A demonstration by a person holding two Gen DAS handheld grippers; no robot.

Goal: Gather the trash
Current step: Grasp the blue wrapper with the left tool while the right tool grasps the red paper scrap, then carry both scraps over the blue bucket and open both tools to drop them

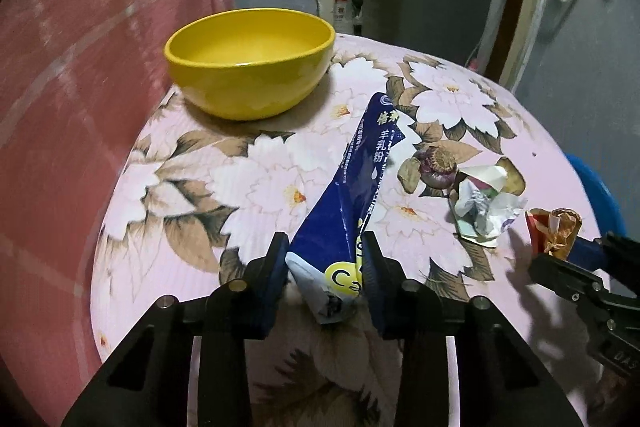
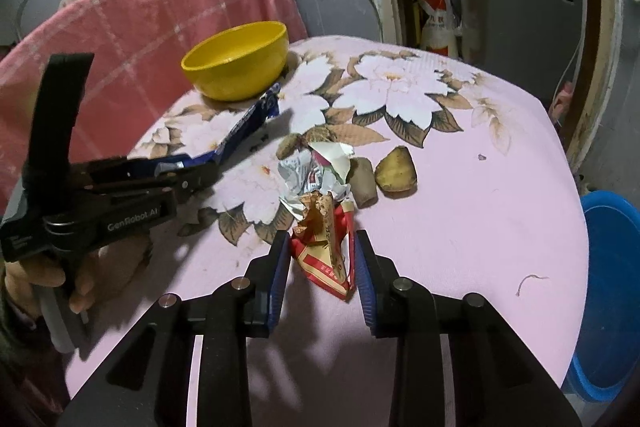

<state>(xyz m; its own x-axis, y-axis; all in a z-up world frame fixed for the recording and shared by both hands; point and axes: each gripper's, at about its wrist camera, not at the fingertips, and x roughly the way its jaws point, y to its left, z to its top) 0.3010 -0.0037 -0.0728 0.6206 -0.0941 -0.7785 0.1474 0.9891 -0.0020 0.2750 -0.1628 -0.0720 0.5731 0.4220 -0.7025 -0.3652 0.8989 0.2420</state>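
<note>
The left gripper [image 1: 325, 259] is clamped on the blue sachet [image 1: 352, 187], and the right gripper [image 2: 322, 259] is clamped on the red wrapper [image 2: 326, 251], both at the table's near edge. Lift each straight up, keep the squeeze firm, and carry them toward the yellow bowl [image 1: 248, 63] so that the crumpled paper [image 2: 316, 175] is not dragged along.

A table under a pink floral cloth [image 2: 460, 211] carries a yellow bowl [image 2: 240, 61] near its far left edge. Toward the middle lie a blue sachet [image 1: 352, 187], crumpled white paper [image 2: 316, 175], a red wrapper [image 2: 328, 251] and two brownish lumps [image 2: 396, 169] side by side
</note>
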